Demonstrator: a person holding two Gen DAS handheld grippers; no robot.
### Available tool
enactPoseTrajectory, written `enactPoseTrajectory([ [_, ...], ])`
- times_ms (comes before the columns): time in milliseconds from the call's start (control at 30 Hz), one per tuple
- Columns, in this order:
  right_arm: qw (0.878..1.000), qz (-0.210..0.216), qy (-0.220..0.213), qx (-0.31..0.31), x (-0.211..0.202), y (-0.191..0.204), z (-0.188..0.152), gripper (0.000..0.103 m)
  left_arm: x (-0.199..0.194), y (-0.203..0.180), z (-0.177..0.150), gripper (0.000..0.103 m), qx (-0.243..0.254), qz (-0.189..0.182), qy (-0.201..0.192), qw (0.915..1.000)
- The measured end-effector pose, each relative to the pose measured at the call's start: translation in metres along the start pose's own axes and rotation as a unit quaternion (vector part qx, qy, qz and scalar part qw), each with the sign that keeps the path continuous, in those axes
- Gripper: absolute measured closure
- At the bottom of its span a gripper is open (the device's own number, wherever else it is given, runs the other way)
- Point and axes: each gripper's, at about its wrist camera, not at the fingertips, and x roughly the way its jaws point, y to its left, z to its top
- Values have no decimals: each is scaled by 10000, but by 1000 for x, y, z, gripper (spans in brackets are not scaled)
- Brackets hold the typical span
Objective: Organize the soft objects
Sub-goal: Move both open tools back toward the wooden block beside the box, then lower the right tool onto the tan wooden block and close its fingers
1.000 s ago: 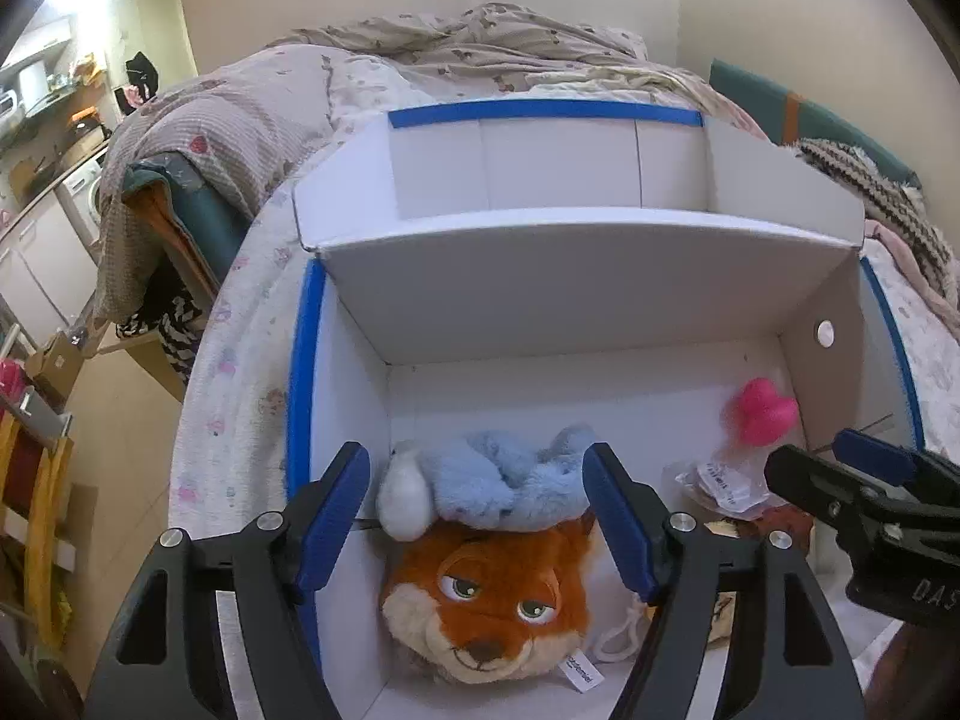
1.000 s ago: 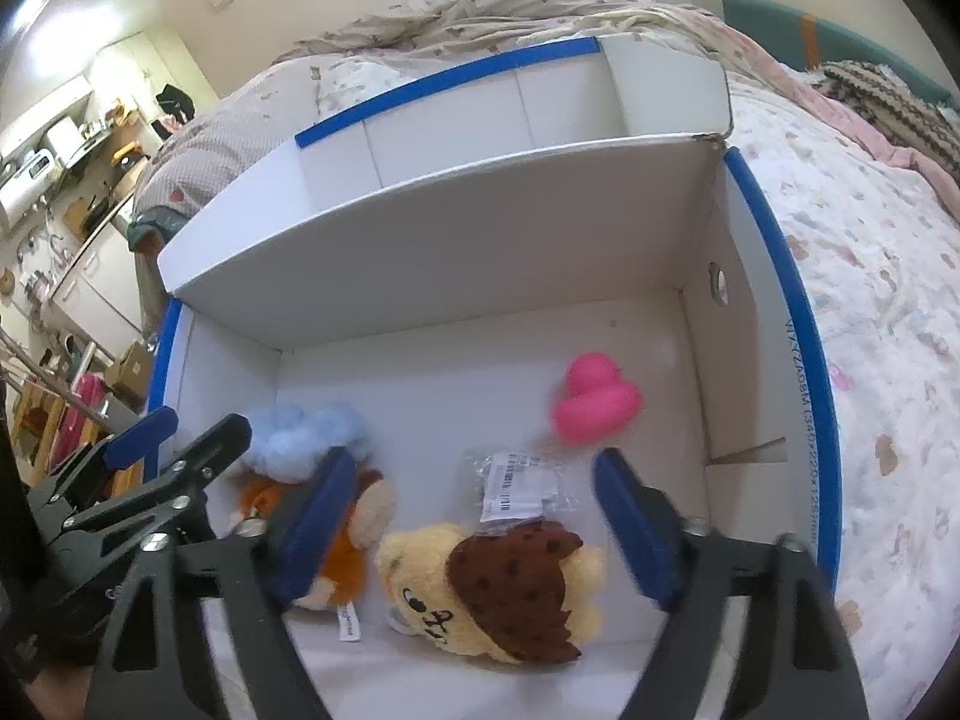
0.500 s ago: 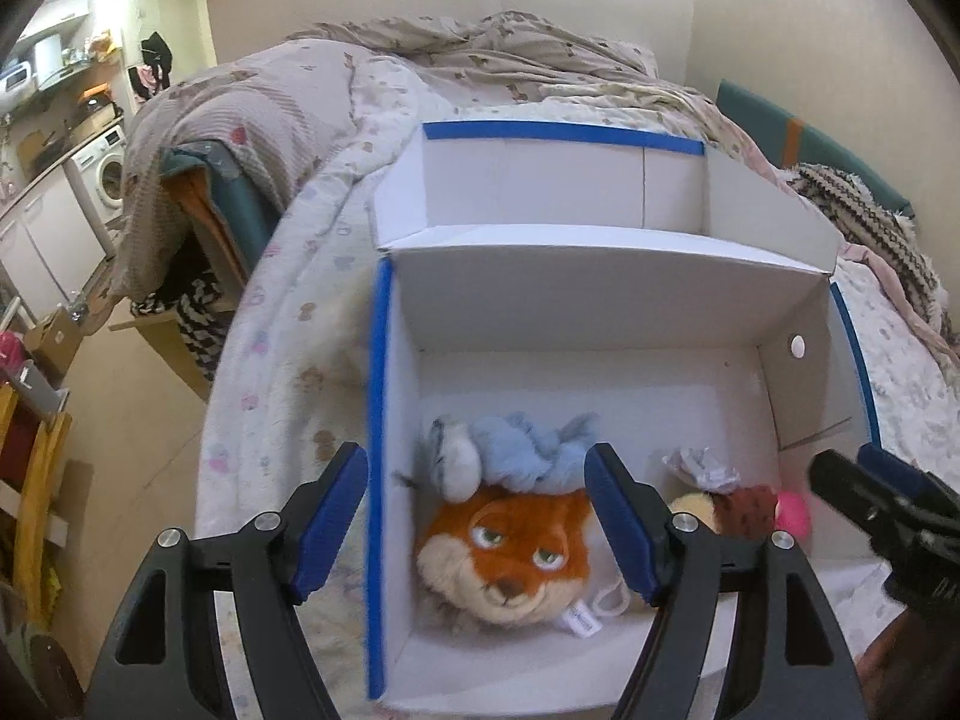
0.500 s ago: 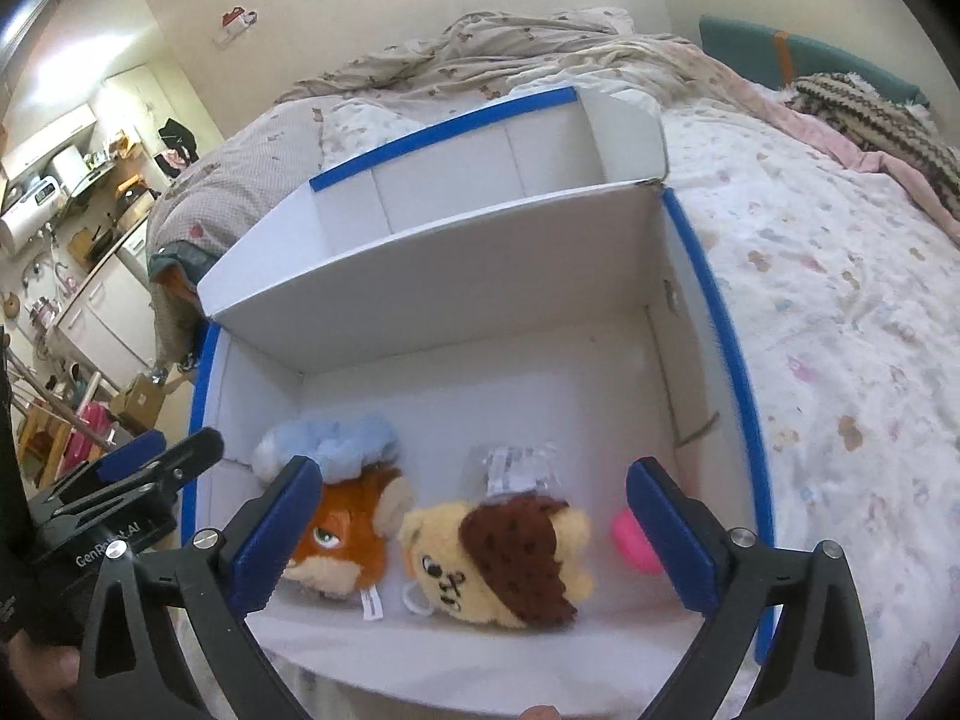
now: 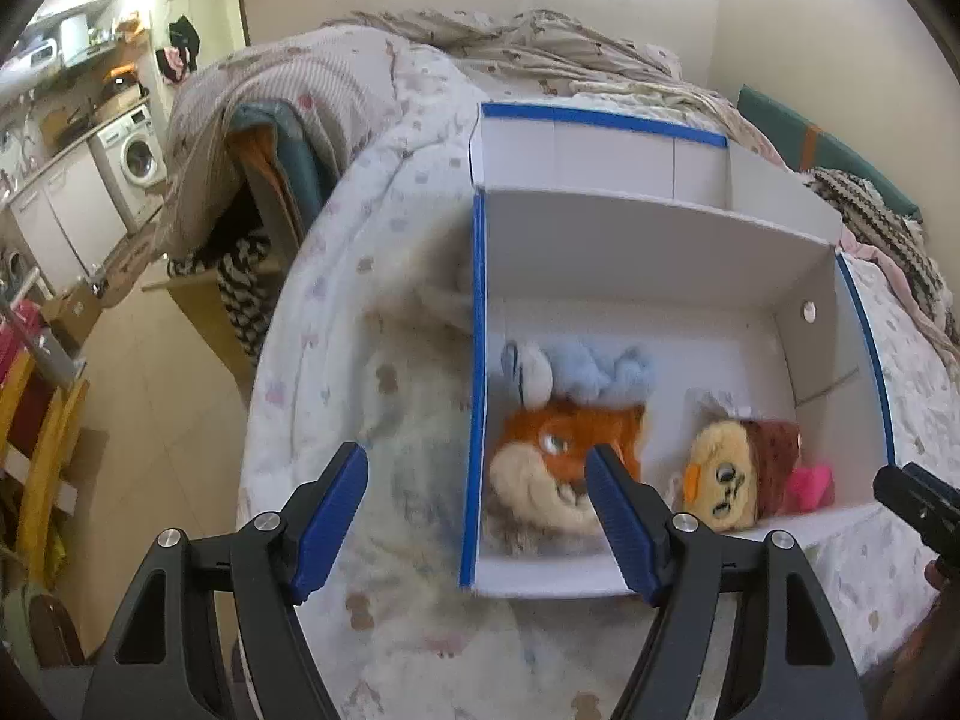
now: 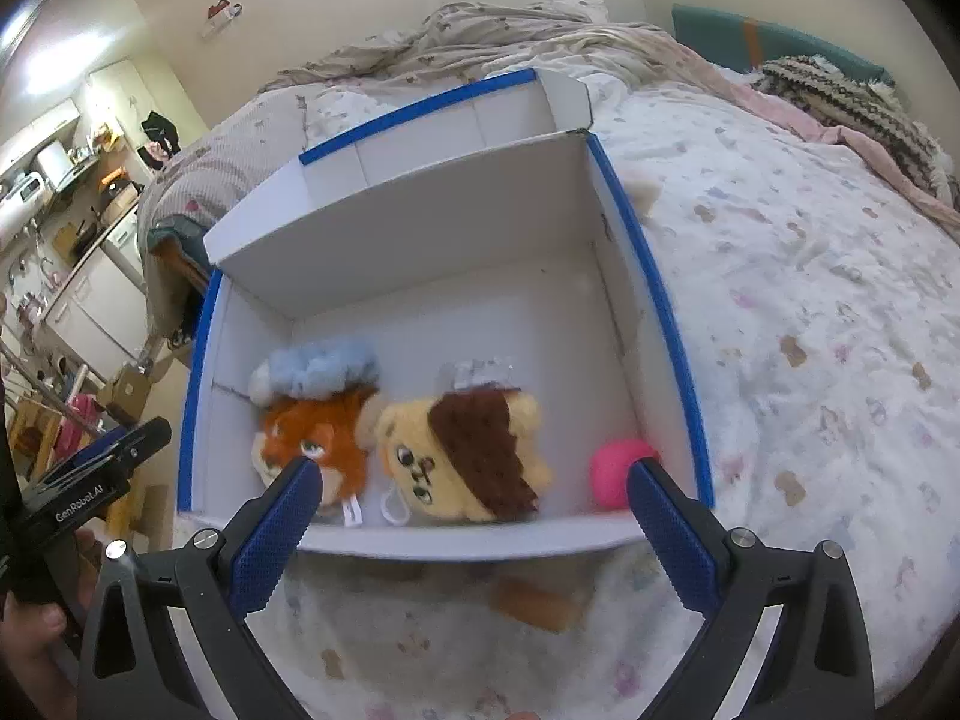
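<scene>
Right wrist view shows the right gripper (image 6: 468, 498) with fingers wide apart and empty, just short of the white box (image 6: 420, 234); the yellow plush (image 6: 462, 462) lies straight ahead inside, nearer this hand; the left gripper (image 5: 477, 516), likewise spread and empty, straddles the box's left wall beside the fox plush (image 5: 558, 456).

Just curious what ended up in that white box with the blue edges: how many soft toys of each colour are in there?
Orange fox plush head: 1
Fluffy light-blue plush: 1
Yellow bear plush with brown hair: 1
Round pink soft toy: 1
Total: 4, all lying in the white cardboard box.
</scene>
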Motion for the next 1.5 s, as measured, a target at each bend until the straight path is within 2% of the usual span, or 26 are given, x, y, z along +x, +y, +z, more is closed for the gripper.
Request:
enactPoseTrajectory([
  [267,9996,-176,199,-132,-11,-10,-26,0,5,5,-30,31,-54,17,222,9997],
  [467,9982,-245,509,-176,-8,-18,-44,0,14,4,-40,31,150,273,373,9988],
  [567,9967,-224,752,-196,0,-20,-52,0,15,11,-41,29,-89,155,397,9991],
  [733,9931,-158,1163,26,18,-29,-58,0,13,13,-44,29,-130,143,366,9991],
  [800,9911,-205,1308,114,29,-32,-59,0,12,15,-49,25,-149,88,367,9992],
  [900,9876,13,1508,441,43,-40,-58,0,19,14,-56,24,-158,59,611,9980],
  [1100,9780,-88,2011,551,74,-40,-64,1,39,3,-64,24,-92,-66,973,9952],
  [1133,9765,-87,2085,532,79,-38,-65,7,41,0,-64,24,-81,-81,991,9950],
  [1167,9755,-86,2140,503,83,-36,-66,18,43,-3,-64,24,-77,-124,1026,9946],
  [1300,9666,-4,2467,700,102,-40,-71,37,48,-10,-65,24,-58,-200,1104,9937],
  [1333,9643,-54,2547,728,106,-42,-73,46,49,-11,-65,24,-48,-210,1116,9935],
  [1500,9636,-257,2578,661,112,-45,-73,59,50,-15,-65,24,-38,-239,1145,9931],
])
